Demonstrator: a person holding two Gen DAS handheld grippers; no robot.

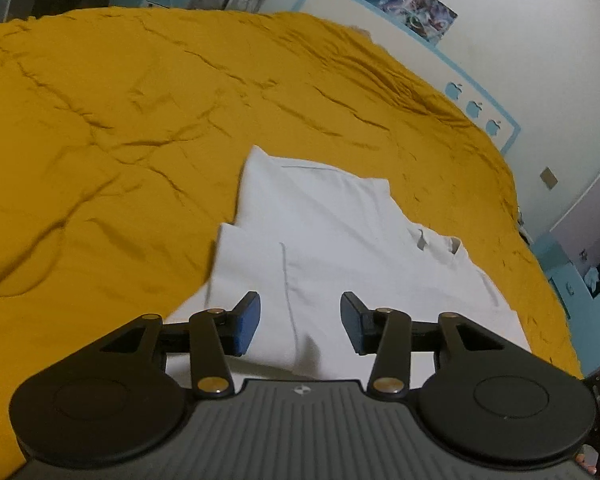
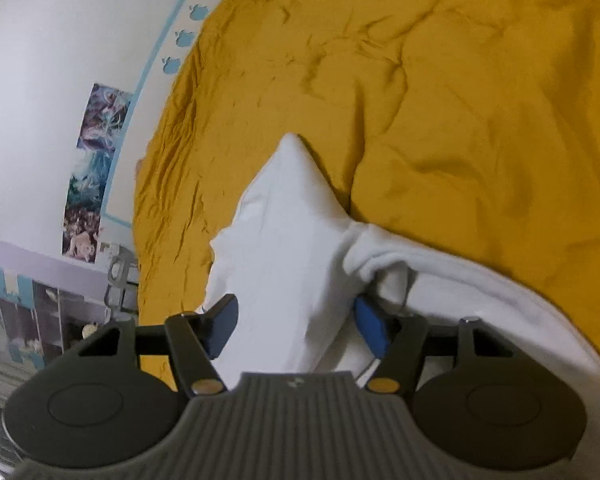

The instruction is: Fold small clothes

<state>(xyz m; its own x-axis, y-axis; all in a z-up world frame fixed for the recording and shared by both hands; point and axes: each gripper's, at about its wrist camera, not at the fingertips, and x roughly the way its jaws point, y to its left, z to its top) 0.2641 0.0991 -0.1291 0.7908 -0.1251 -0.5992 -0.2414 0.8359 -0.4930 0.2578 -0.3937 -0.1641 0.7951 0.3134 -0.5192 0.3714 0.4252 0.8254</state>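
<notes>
Hovering with left gripper point(image 1: 300, 322) and right gripper point(image 2: 294, 330) both spread apart over the half-folded white shirt point(image 1: 320, 240) on the mustard bedspread point(image 1: 100, 120), risking loose layers slipping unfolded.

My left gripper point(image 1: 300, 322) has two black linkage arms with brass-coloured rivets, and blue pads on the fingertips point(image 1: 247, 322). Behind the arms sit two round black discs, and between the discs a grey ribbed plate carries a small white mark. My right gripper point(image 2: 296, 330) looks the same: black arms, brass rivets, blue pads, grey ribbed plate.
</notes>
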